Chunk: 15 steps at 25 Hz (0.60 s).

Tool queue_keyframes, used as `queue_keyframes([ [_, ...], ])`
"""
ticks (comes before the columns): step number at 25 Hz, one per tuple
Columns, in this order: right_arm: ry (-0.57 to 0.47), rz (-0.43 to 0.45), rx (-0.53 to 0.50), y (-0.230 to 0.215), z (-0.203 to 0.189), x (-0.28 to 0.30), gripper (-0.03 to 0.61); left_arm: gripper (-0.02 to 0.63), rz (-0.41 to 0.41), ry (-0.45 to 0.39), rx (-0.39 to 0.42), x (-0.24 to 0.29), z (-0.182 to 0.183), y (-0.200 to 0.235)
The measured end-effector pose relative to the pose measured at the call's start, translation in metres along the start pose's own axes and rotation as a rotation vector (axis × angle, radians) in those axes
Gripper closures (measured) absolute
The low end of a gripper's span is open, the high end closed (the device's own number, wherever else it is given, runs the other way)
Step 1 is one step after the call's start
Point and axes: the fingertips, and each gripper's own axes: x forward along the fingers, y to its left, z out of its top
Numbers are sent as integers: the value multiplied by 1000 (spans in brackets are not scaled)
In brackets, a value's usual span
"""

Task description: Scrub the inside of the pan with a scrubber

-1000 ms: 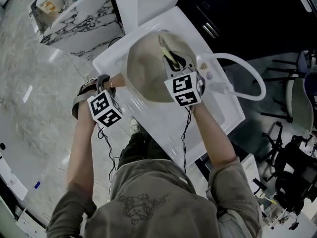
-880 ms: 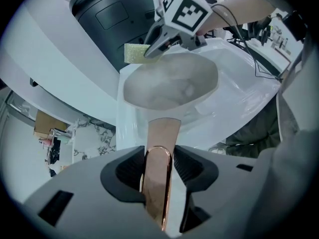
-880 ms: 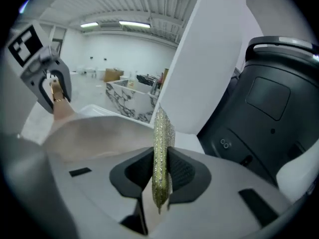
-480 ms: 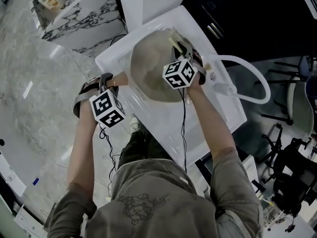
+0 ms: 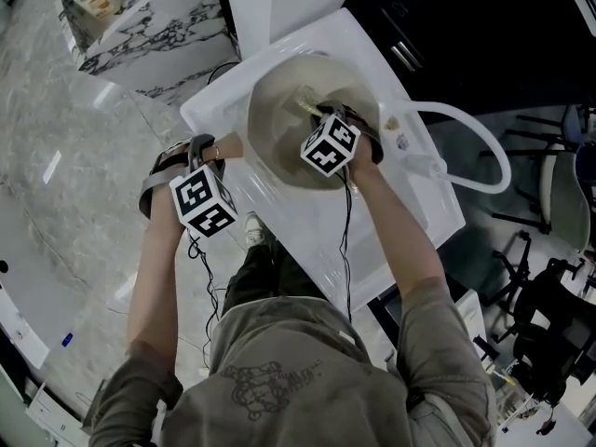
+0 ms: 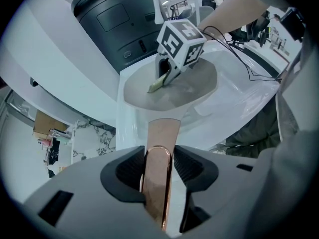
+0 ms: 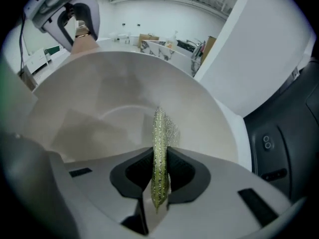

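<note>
Currently right gripper [image 7: 159,159] jaws clamp scrubber [image 7: 159,128] inside pan [image 7: 99,98]; left gripper [image 6: 158,157] jaws grip pan handle [image 6: 162,131].

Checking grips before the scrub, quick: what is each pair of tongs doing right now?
Left tongs: closed on the copper-coloured metal handle of the round beige pan.
Right tongs: closed on the thin yellow-green glittery scrubber.

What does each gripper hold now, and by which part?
The left gripper holds the pan by the end of its handle; the right gripper clamps the scrubber by its near end.
</note>
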Motion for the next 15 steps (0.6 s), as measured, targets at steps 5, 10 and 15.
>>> queue_keyframes([
  [5, 55, 148, -58, 30, -11, -13, 508, 426, -2, 5, 0, -1, -1, 1],
  [10, 84, 403, -69, 73, -22, -43, 506, 426, -1, -4, 4, -1, 0, 2],
  [15, 96, 647, -10, 113, -23, -74, 508, 426, -2, -5, 3, 0, 0, 2],
])
